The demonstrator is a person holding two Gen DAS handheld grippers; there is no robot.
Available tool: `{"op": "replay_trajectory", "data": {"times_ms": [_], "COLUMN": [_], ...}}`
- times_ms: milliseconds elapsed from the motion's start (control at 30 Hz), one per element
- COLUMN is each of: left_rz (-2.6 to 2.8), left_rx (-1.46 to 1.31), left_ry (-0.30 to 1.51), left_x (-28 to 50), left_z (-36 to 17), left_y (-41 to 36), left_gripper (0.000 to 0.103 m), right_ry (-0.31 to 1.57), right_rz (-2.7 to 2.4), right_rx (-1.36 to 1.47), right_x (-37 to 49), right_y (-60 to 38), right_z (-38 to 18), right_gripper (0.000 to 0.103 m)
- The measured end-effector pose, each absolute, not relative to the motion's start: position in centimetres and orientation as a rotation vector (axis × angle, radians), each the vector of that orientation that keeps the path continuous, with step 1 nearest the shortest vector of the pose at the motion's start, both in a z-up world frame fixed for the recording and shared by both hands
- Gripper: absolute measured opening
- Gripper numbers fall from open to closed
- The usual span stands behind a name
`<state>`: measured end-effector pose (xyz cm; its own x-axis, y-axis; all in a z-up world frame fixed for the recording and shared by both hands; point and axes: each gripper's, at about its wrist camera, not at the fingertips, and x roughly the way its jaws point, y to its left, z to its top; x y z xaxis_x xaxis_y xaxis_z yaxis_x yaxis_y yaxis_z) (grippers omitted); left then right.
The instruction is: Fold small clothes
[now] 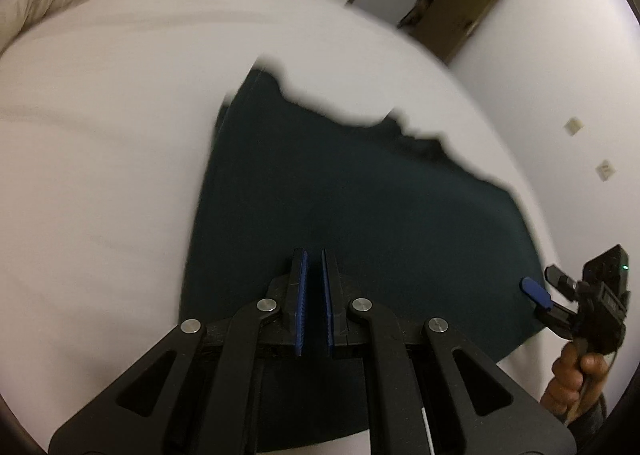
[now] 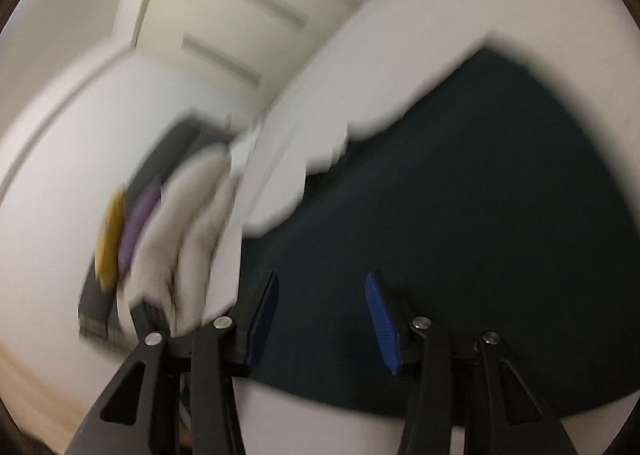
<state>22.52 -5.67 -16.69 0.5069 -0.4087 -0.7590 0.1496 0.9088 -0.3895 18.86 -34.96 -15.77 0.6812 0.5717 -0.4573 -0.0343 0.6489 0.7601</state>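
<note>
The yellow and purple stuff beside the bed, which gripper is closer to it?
Right. The right gripper sits beside the yellow and purple items; the left gripper is over the dark garment.

- left gripper (image 1: pixel 315 259): black linkage arms, silver screws, ribbed blue pads
- right gripper (image 2: pixel 322 287): same black build with blue pads, tiny green light
- hand (image 1: pixel 572 379): dark sleeve

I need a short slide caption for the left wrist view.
Left gripper, jaws nearly shut, above dark garment on white bed.
</note>
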Motion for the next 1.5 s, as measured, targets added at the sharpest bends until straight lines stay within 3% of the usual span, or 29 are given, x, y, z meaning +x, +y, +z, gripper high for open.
{"op": "replay_trajectory", "data": {"times_ms": [33,100,167,267,333,367,400,467,500,567,600,633,833,1200,1267,1333,1400,1500], "left_rz": [-0.367,-0.407,-0.4,-0.365,-0.319,-0.297,-0.291,-0.301,-0.312,-0.329,-0.333,-0.339,-0.297,-0.283,-0.288,-0.286,-0.277,-0.278], "left_rx": [-0.35,-0.45,-0.492,-0.524,-0.58,-0.619,-0.652,-0.72,-0.745,-0.833,-0.879,-0.907,-1.026,-1.269,-1.292,-1.312,-1.306,-1.254], "left_ry": [0.981,0.97,0.976,0.968,0.963,0.952,0.951,0.967,0.973,0.991,0.984,0.954,0.954,0.888,0.891,0.899,0.914,0.924], "left_x": [22.5,22.7,22.7,21.3,19.7,18.3,17.1,14.7,13.6,12.0,11.6,10.9,11.1,14.6,15.1,16.3,17.7,18.5], "left_z": [-17.5,-18.3,-18.1,-17.3,-16.9,-16.7,-16.6,-16.9,-17.0,-17.7,-18.0,-17.9,-19.0,-20.8,-21.2,-21.8,-22.3,-22.0], "left_y": [-4.9,-3.2,-2.2,-0.8,0.4,1.2,2.1,2.7,2.9,2.7,2.3,2.2,0.9,0.0,0.4,0.8,0.9,0.7], "left_gripper": [0.006,0.006,0.006,0.007,0.007,0.007,0.007,0.01,0.018,0.044,0.07,0.075,0.076,0.074,0.063,0.042,0.033,0.033], "right_ry": [0.782,0.759,0.737,0.661,0.622,0.604,0.568,0.525,0.522,0.526,0.534,0.541,0.598,0.584,0.603,0.621,0.644,0.703], "right_rz": [0.349,0.336,0.253,0.084,-0.04,-0.072,-0.095,-0.076,-0.046,0.004,0.043,0.078,0.204,0.287,0.296,0.304,0.319,0.323], "right_rx": [0.798,0.832,0.913,0.95,0.959,0.962,0.972,0.974,0.97,0.971,0.977,0.985,0.976,0.968,0.951,0.926,0.899,0.866], "right_x": [18.8,18.3,17.0,14.2,11.6,10.8,9.5,8.5,8.2,8.1,8.1,8.2,8.9,9.4,10.2,11.3,12.6,15.7], "right_y": [-35.0,-36.6,-40.0,-44.5,-46.8,-47.2,-47.4,-46.1,-45.3,-43.5,-42.3,-41.1,-34.8,-32.3,-32.0,-31.3,-30.6,-29.5], "right_z": [-16.9,-18.1,-19.1,-18.6,-17.4,-16.9,-16.1,-15.0,-14.4,-14.0,-14.0,-14.0,-14.7,-12.6,-12.6,-12.4,-12.2,-12.4], "right_gripper": [0.048,0.016,0.004,0.004,0.017,0.037,0.051,0.052,0.052,0.052,0.052,0.052,0.052,0.052,0.052,0.052,0.052,0.052]}}
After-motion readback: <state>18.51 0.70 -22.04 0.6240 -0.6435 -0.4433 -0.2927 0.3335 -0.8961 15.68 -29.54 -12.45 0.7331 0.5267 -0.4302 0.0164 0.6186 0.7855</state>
